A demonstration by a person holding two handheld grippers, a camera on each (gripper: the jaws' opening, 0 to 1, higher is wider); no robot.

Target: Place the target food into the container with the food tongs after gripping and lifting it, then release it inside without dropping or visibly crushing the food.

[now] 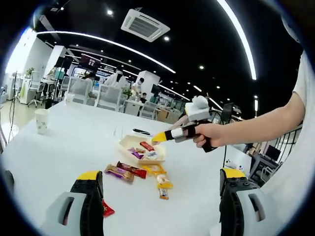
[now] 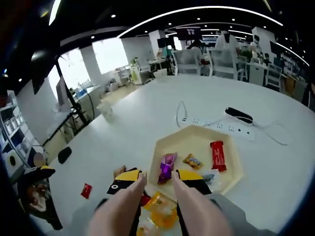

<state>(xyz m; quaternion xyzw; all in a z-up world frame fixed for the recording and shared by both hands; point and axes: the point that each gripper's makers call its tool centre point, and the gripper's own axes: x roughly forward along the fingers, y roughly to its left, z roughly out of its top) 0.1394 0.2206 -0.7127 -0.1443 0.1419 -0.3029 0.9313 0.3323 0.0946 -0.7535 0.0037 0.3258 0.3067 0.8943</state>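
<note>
The right gripper (image 2: 158, 178) hovers over the tray (image 2: 231, 147) with fingers slightly apart around the purple candy (image 2: 166, 167), a light, crinkly, slippery wrapper best pinched gently across its middle.

Partly hidden behind the right gripper (image 2: 158, 180) jaws: an orange packet (image 2: 160, 205) just outside the tray (image 2: 197, 133), lower edge cut off. Wrapper print inside the tray too small to read. Red packet (image 1: 107, 210) half covered by the left gripper (image 1: 162, 189).
</note>
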